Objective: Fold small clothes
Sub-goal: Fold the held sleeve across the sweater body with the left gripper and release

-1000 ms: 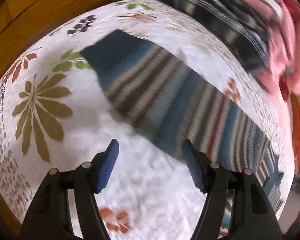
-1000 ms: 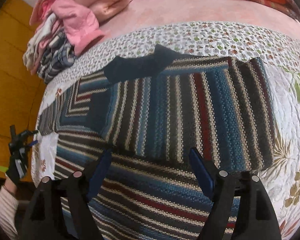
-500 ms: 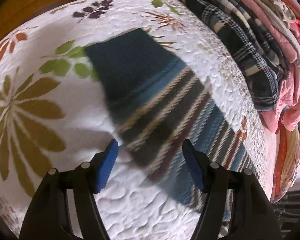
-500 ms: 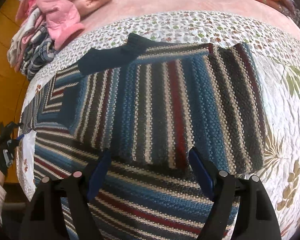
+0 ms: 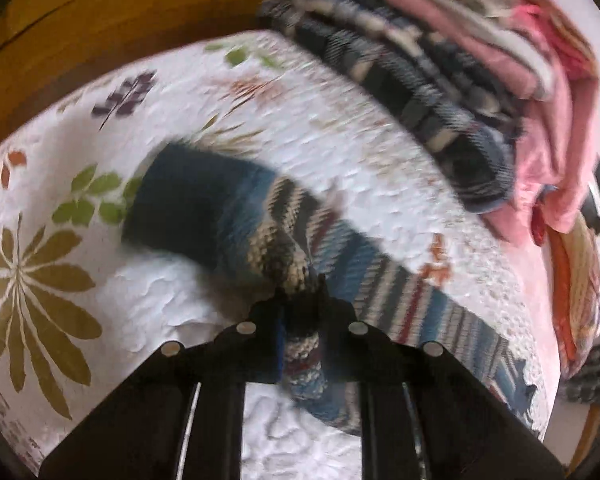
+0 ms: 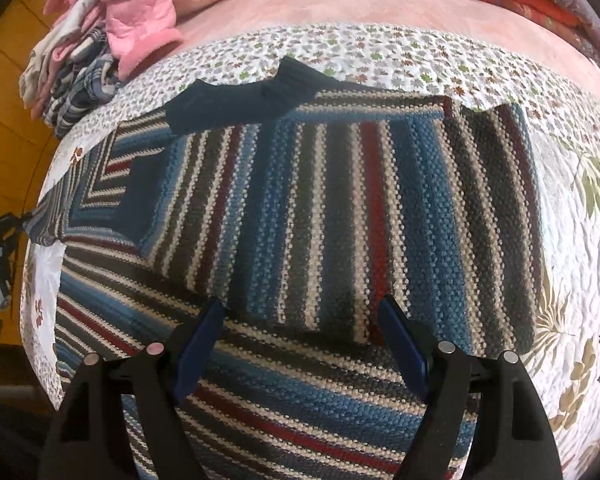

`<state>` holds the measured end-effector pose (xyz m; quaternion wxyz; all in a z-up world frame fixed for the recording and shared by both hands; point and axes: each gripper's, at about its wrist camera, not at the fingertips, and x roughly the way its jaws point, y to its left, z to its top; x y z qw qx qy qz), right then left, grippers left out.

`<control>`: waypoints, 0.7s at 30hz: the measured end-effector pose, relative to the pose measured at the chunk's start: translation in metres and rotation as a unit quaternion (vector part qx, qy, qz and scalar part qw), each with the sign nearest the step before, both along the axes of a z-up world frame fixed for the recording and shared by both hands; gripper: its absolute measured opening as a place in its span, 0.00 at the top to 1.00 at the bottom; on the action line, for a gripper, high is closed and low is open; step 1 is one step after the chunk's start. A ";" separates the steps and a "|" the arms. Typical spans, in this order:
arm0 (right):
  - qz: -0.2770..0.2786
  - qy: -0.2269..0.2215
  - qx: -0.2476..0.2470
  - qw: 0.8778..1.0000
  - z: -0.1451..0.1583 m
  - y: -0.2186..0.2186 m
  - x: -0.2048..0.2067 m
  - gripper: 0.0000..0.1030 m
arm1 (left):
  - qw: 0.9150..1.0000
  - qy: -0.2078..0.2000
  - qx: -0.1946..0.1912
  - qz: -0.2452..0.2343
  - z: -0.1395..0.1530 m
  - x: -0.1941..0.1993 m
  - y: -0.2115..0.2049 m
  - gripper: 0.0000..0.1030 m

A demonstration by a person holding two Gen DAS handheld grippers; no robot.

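- The striped sweater (image 6: 340,208) lies spread on the floral quilt (image 6: 572,264), one sleeve (image 5: 228,216) stretched out to the side (its cuff is dark blue).
- The left gripper (image 5: 300,320) is clenched on that sleeve, bunching the knit between its fingers.
- The right gripper (image 6: 300,344) hovers over the sweater's body, jaws apart, gripping nothing.
- A pile of clothes (image 6: 100,40) sits near the quilt's far edge.

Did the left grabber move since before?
Yes. The left gripper closed in on the striped knitted sweater's sleeve, which bunches over the white flowered quilt.
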<state>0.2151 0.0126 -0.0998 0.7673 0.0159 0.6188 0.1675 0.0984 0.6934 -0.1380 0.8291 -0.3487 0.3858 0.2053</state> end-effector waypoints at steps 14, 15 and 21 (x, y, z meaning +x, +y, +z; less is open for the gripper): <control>-0.014 -0.009 0.002 1.000 0.011 -0.012 0.007 0.23 | 0.987 -0.049 0.032 -0.152 0.055 0.038 -0.172 0.90; -0.016 -0.010 0.003 1.000 0.012 -0.014 0.008 0.23 | 0.985 -0.051 0.030 -0.161 0.055 0.041 -0.185 0.90; -0.012 -0.021 -0.006 1.000 0.017 -0.019 0.010 0.23 | 0.969 -0.059 0.035 -0.238 0.046 0.058 -0.284 0.89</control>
